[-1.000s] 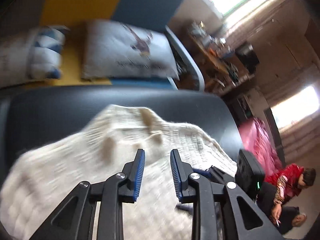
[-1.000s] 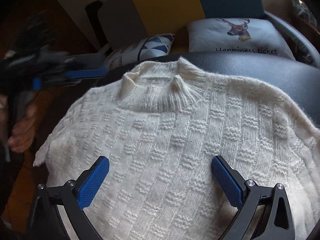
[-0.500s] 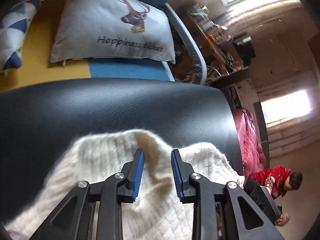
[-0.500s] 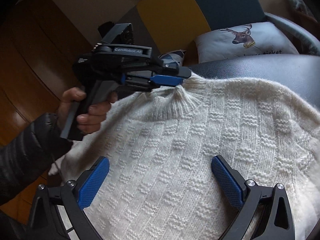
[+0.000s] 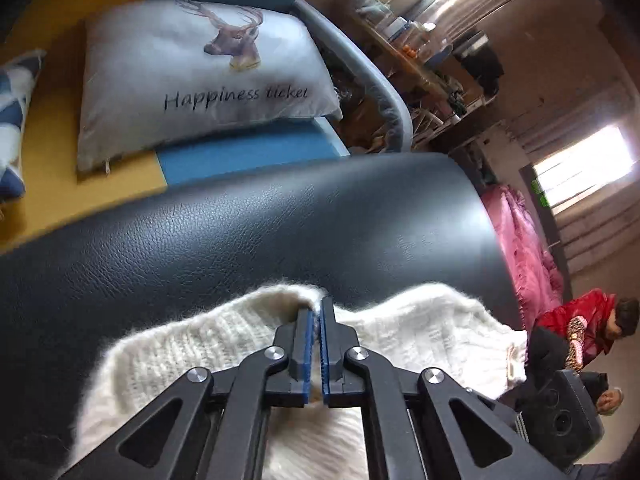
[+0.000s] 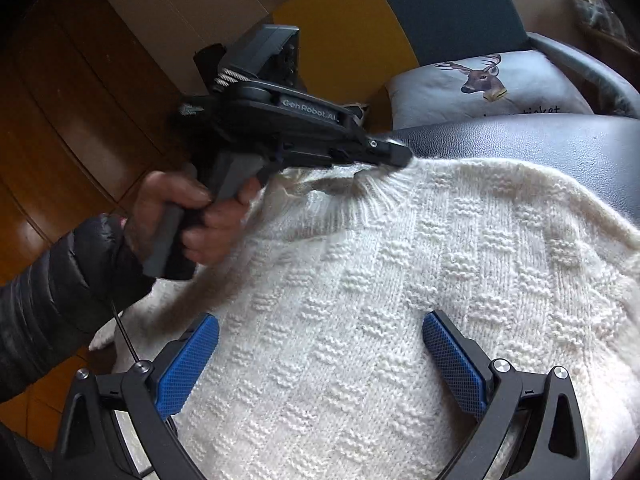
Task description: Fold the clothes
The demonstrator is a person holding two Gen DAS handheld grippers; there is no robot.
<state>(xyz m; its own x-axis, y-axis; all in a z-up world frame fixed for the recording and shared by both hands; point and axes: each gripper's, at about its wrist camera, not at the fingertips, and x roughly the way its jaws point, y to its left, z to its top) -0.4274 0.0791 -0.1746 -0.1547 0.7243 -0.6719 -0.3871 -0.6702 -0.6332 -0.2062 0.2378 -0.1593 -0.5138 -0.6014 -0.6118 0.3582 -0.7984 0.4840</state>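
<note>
Left wrist view, nearest first: we see the left claw [image 5: 316,344] pressed together, pinching the ribbed collar of the cream knit sweater [image 5: 420,332]. Right wrist view: right claw [image 6: 320,360] spread wide, hovering over the sweater body, gripping nothing. The sweater lies front up and spread out on the black leather seat [image 5: 280,224], with no fold line visible; one side trails off the seat's edge. We judge folding still lies ahead. Beyond the seat sits the deer cushion [image 5: 208,76], and farther off a person in red [image 5: 580,320].
</note>
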